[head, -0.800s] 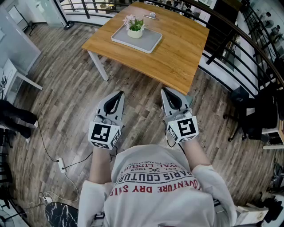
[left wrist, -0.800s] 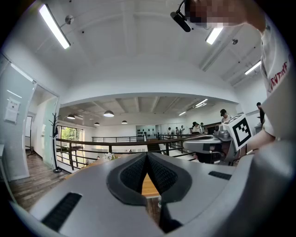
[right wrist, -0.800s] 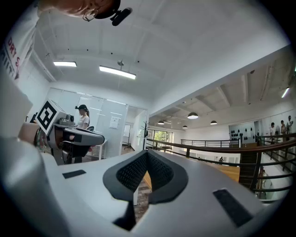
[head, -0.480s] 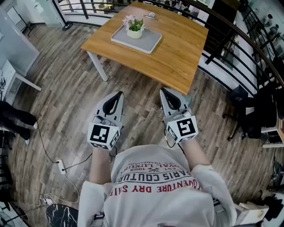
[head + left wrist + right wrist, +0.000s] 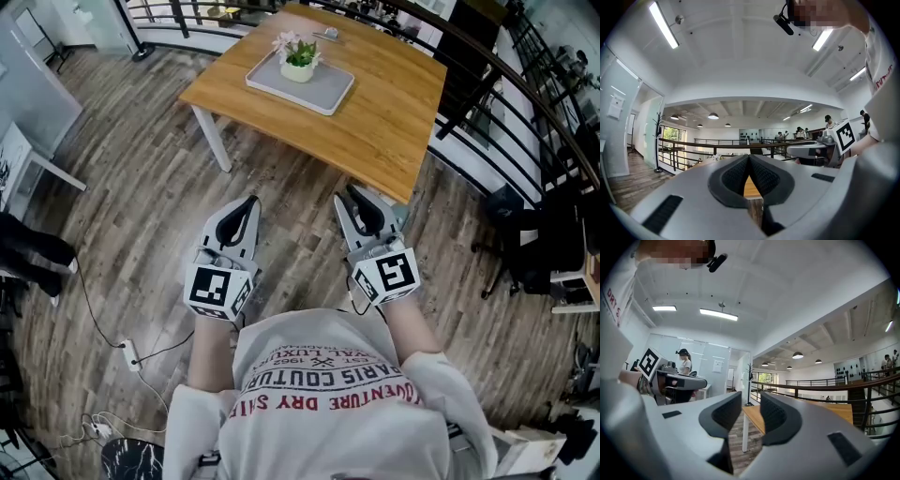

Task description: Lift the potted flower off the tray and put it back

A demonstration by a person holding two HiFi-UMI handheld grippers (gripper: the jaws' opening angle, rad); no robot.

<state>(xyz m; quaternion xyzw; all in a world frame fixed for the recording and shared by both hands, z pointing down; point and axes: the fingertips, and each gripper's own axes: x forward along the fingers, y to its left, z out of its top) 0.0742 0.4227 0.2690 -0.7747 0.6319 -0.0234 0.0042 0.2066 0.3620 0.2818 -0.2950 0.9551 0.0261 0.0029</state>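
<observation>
A potted flower (image 5: 298,58) with pink blooms in a white pot stands on a grey tray (image 5: 319,94) at the far side of a wooden table (image 5: 375,122). Both grippers are held level in front of my torso, above the plank floor and well short of the table. My left gripper (image 5: 250,200) has its tips together and holds nothing; in the left gripper view its pads (image 5: 749,157) meet at the tip. A narrow gap shows between the jaws of my right gripper (image 5: 348,193), (image 5: 751,398), with nothing in it. The table edge (image 5: 757,418) lies ahead.
A black railing (image 5: 487,84) runs behind and to the right of the table. Dark chairs and gear (image 5: 525,244) stand at the right. On the floor at the left lie a cable and power strip (image 5: 131,352), beside a white table (image 5: 47,169) and a person's shoe (image 5: 33,251).
The table with tray and flower has shifted slightly right in the head view. Both grippers stay before my torso; the gap in the right gripper's jaws looks a little wider.
</observation>
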